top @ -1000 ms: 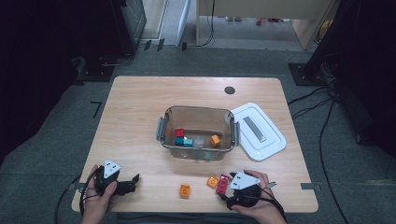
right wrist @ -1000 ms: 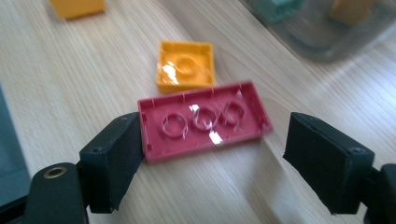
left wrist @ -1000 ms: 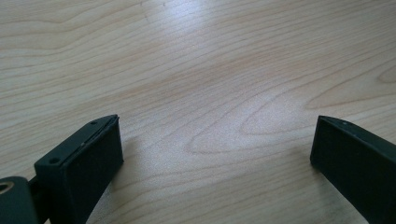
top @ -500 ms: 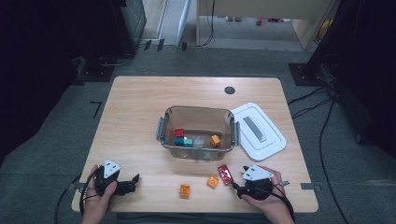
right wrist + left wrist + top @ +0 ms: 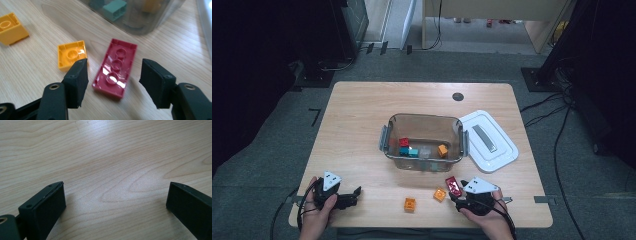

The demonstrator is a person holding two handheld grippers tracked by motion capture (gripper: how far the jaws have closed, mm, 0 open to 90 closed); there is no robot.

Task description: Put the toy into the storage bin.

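A flat red brick [image 5: 115, 67] lies upside down on the wooden table, just in front of the clear box. My right gripper [image 5: 113, 80] straddles it with one jaw on each side. Its jaws have just been closing, but a gap remains on both sides and the pads do not touch the brick. In the high view the right gripper [image 5: 454, 193] points left at the red brick [image 5: 453, 186] near the table's front edge. My left gripper [image 5: 354, 196] rests at the front left, and its jaws stand wide apart over bare wood [image 5: 113, 202].
A flat orange brick [image 5: 71, 54] lies upside down just left of the red one, and an orange cube [image 5: 410, 204] sits further left. The clear box [image 5: 422, 118] holds several bricks, among them a teal one [image 5: 114, 8]. Its white lid [image 5: 489, 141] lies to the right.
The right gripper has shifted right and uncovered the red brick, and its jaws have narrowed around it. The left gripper has not moved.
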